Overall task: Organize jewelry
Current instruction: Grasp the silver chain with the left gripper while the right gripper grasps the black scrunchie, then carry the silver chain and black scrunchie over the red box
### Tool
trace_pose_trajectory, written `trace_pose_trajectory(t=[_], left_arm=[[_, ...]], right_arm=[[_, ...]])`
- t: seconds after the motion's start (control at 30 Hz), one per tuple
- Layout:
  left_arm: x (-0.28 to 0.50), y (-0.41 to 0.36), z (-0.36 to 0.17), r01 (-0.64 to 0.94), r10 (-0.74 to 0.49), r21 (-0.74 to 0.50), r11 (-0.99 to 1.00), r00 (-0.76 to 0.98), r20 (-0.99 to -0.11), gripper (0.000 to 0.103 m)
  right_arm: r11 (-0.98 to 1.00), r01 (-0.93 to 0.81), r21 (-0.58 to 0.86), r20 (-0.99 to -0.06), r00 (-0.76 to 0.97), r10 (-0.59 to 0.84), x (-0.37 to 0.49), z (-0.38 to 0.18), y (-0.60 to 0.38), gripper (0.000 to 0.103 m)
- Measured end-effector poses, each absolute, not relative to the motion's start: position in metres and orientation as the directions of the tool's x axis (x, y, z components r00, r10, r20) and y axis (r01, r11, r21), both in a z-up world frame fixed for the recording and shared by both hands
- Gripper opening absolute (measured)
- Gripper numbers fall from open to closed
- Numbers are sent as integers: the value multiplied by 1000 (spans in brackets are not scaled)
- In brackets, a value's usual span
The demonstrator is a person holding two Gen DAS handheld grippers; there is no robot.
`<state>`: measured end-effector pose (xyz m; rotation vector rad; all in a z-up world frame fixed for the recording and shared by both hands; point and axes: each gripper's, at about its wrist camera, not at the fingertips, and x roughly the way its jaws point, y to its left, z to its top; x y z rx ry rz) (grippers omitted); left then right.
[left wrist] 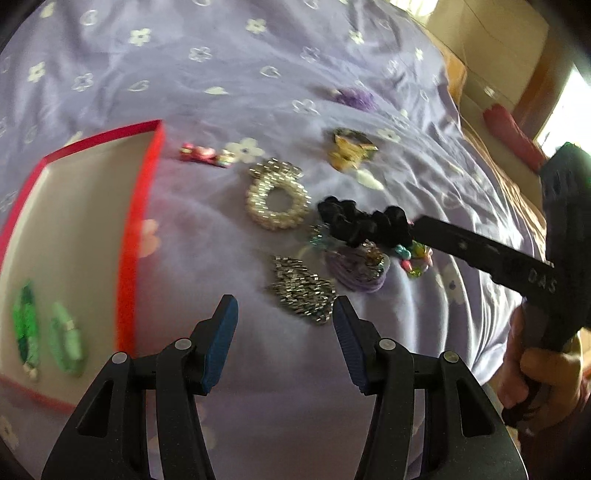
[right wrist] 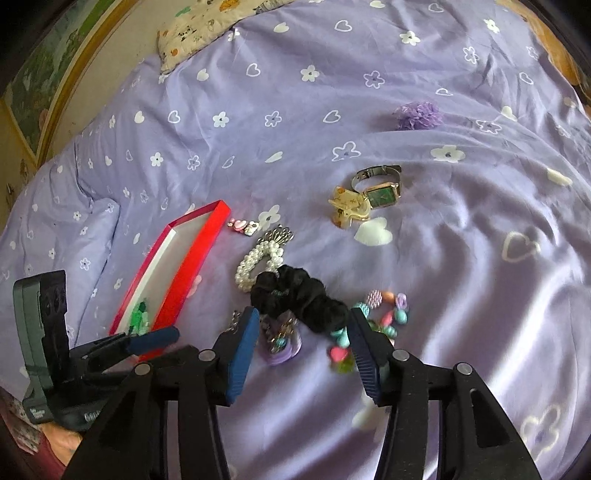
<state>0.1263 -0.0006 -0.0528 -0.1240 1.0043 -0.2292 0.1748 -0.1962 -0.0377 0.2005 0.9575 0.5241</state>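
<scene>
Bare bedsheet (right wrist: 461, 295) lies open to the right and far side. On the left the red box (right wrist: 192, 266) walls off the way. Between them the pearl bracelet (right wrist: 258, 264), black scrunchie (right wrist: 299, 295) and bead bracelet (right wrist: 384, 317) crowd together.

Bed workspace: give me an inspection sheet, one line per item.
Surface: lilac bedsheet with white flowers and hearts, wrinkled.
Job's things: shallow red box open, green pieces inside; white pearl bracelet, black fabric scrunchie, green-faced wristwatch, silver beaded piece loose on the sheet.
Clutter: purple pompom lying apart.
Grippers: left gripper open, empty; right gripper open, over the scrunchie.
Cables: nothing seen.
Surroundings: patterned pillow, wooden bed frame.
</scene>
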Motion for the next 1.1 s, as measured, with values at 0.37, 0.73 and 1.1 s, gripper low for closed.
trace_pose_trajectory(t=[0.37,0.73,1.1], left_arm=[[148,-21,-76,182,-227,-155,971,501,-835,22],[136,-11,-62,180,-266,-200,963,545,-795,17],[107,16,-21,149,-271,-228,962,629,-729,17]], right_arm=[[858,-370,356,-763,416,496,198,-59,-179,24],[844,-336,418,-707,463,534,183,-45,-192,9],[797,-370,477,-628,491,604,163,-4,-181,9]])
